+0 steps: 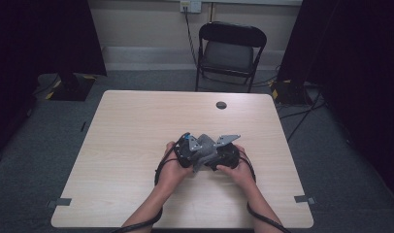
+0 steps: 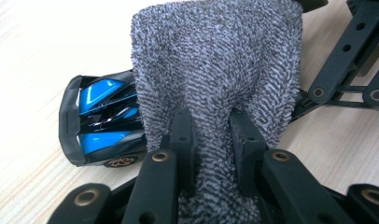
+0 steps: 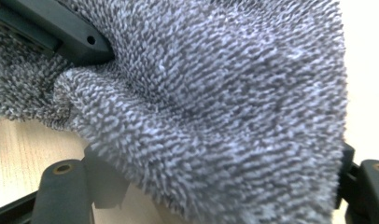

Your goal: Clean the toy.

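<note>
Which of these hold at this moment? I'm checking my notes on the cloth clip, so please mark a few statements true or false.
1. The left tongs are pinching the grey cloth. True.
2. A blue and black toy car lies on the table beside the cloth. True.
3. The cloth is bright red. False: it is grey and fuzzy.
4. A folding chair stands beyond the table. True.
5. The hands are far apart, at opposite table edges. False: they are close together near the table's middle.
</note>
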`<state>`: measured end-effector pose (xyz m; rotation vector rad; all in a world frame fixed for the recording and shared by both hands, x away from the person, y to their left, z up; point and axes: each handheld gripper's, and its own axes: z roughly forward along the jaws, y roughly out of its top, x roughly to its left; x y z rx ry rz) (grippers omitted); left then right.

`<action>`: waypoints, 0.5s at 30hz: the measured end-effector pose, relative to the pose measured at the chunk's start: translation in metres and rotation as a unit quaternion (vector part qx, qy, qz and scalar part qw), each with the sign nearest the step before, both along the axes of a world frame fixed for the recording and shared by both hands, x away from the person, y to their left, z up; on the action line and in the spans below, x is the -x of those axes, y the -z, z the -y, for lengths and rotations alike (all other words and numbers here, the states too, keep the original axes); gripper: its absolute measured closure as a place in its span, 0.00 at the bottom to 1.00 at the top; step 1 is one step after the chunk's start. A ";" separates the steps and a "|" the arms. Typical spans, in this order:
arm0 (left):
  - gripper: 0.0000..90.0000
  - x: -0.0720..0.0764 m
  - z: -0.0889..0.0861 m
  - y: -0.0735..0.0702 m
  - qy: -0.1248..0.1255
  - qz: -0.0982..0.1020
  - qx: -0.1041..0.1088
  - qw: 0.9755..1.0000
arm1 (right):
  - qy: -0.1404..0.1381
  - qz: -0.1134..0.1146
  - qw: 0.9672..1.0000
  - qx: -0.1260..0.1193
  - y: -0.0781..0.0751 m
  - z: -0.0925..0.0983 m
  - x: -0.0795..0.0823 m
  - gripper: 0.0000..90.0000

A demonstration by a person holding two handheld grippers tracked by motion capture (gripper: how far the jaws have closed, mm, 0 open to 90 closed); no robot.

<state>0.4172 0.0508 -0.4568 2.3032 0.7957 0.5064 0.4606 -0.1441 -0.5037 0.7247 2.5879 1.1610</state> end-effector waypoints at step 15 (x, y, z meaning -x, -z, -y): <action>0.82 -0.009 -0.017 -0.004 -0.031 0.007 -0.015 0.999 | 0.000 0.000 1.000 0.000 0.000 0.000 0.000 0.27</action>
